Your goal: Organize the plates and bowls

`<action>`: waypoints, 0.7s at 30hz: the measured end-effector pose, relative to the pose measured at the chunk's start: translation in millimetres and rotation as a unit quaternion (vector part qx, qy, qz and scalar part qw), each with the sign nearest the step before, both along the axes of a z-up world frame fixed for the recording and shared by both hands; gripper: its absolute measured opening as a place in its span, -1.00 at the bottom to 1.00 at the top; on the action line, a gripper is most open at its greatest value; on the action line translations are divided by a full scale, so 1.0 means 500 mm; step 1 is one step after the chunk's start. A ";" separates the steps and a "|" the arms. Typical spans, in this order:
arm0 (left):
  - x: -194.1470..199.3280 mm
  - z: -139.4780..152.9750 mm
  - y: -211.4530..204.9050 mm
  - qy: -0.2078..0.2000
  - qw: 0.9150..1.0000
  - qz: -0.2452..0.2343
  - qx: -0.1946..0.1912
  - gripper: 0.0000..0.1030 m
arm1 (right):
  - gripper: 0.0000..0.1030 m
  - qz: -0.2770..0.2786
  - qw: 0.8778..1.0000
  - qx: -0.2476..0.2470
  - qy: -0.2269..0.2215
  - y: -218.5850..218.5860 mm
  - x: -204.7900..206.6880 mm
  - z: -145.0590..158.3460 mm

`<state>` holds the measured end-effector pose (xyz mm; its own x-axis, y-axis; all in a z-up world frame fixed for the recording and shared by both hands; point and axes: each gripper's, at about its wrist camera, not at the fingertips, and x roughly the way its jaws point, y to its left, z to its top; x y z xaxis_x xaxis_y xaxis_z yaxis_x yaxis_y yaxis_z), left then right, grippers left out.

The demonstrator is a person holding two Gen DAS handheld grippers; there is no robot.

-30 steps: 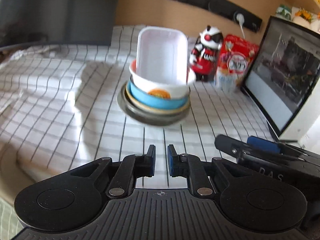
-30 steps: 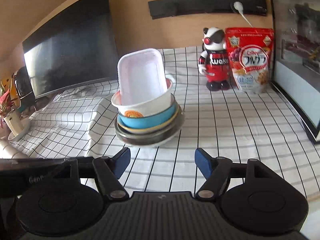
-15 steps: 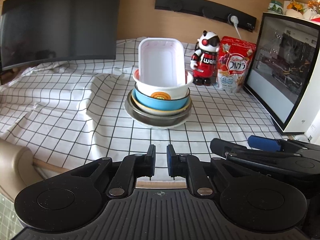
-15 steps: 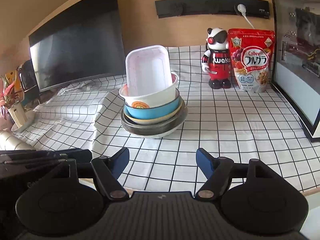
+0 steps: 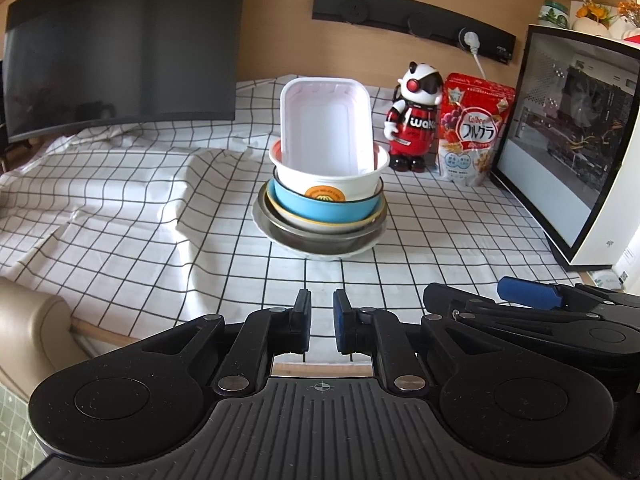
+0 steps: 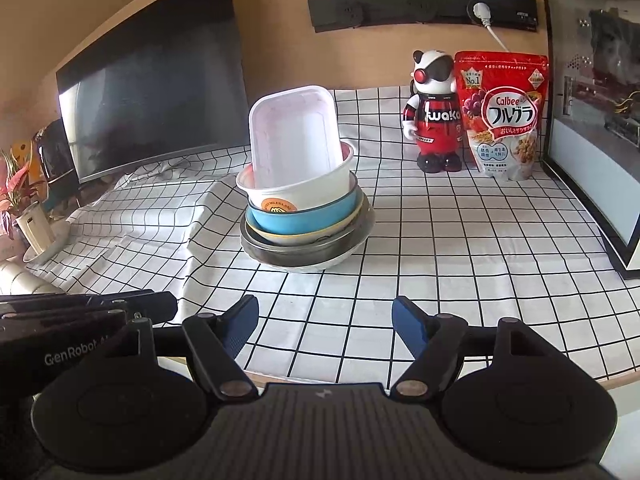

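1. Checked white cloth [image 5: 120, 216] covers the desk, with a dark monitor [image 5: 120, 52] standing at the back left.
2. At the near edge the left gripper [image 5: 322, 322] sits with its jaws closed on nothing, apart from the dishes.
3. Straight ahead of both grippers, mid-cloth, stands the stack of bowls and plates [image 6: 304, 232]; a white rectangular tray [image 6: 294, 140] leans upright in the top white bowl [image 6: 300, 190], long axis near vertical, tilted back.
4. Beside it the right gripper [image 6: 325, 330] holds its jaws wide and empty, equally short of the stack; being open, it seems readier to grasp.
5. Far right: a toy figure [image 5: 416, 116], a cereal bag [image 5: 472, 128] and a PC case [image 5: 568, 140].
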<state>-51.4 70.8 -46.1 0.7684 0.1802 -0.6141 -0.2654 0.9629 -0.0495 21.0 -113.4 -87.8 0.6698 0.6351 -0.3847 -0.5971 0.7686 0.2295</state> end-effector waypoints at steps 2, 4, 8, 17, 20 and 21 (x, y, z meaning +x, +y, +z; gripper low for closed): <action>0.002 -0.001 0.000 0.001 1.000 0.000 0.000 -0.75 | 0.44 0.000 1.000 0.000 0.001 0.001 0.001 -0.002; 0.003 -0.002 0.001 0.002 1.000 0.001 0.001 -0.75 | 0.44 0.001 1.000 0.000 0.001 0.002 0.002 -0.002; 0.005 -0.003 0.003 0.004 1.000 0.002 0.001 -0.75 | 0.44 0.000 1.000 -0.002 0.003 0.002 0.004 -0.006; 0.006 -0.006 -0.001 0.007 1.000 0.004 0.001 -0.75 | 0.44 0.000 1.000 -0.001 0.004 0.001 0.006 -0.006; 0.006 -0.006 -0.001 0.007 1.000 0.003 0.001 -0.75 | 0.44 -0.001 1.000 -0.001 0.003 0.001 0.006 -0.007; 0.006 -0.006 -0.002 0.007 1.000 0.003 0.001 -0.75 | 0.44 -0.001 1.000 -0.001 0.004 0.001 0.006 -0.007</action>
